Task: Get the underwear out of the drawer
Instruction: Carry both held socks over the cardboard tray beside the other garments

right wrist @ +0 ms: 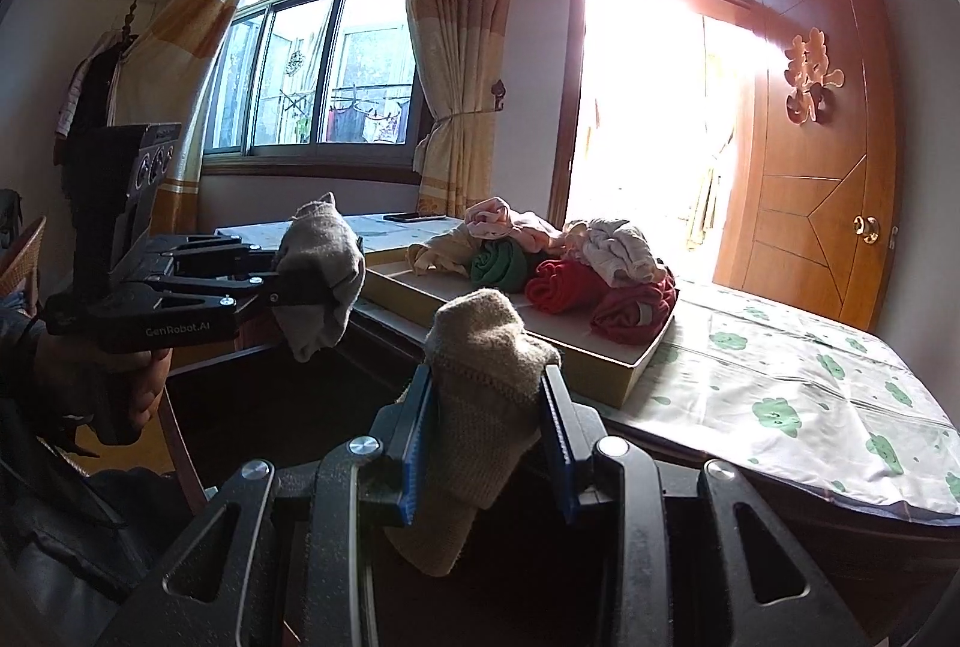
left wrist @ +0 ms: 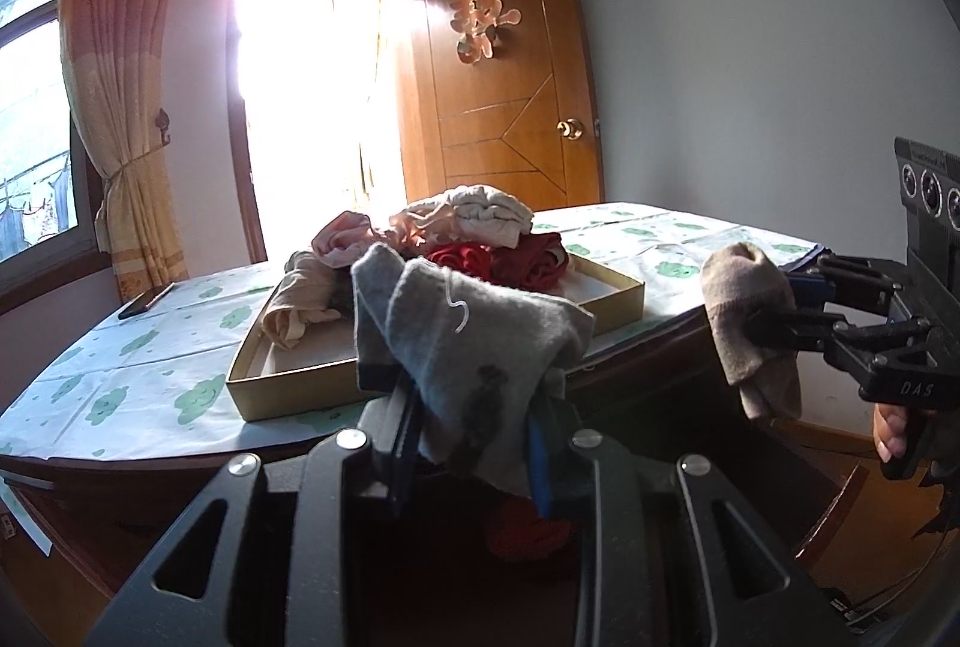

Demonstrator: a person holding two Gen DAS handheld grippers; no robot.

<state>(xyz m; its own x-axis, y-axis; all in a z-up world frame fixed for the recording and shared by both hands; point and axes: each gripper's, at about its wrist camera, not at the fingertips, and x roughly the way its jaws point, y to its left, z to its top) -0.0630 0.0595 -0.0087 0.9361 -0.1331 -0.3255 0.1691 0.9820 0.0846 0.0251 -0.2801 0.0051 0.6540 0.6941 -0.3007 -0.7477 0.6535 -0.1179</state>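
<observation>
My left hand-held gripper (left wrist: 474, 443) is clamped on a grey cloth item (left wrist: 462, 335), lifted above the open drawer (left wrist: 648, 395) at the table's near edge. My right hand-held gripper (right wrist: 489, 443) is clamped on a beige knit item (right wrist: 480, 383), also up over the drawer. On the table (right wrist: 810, 395), w/ cloud-print cover, a shallow box (right wrist: 630, 365) near the front edge holds rolled red, green & pink underwear (right wrist: 570, 257).
</observation>
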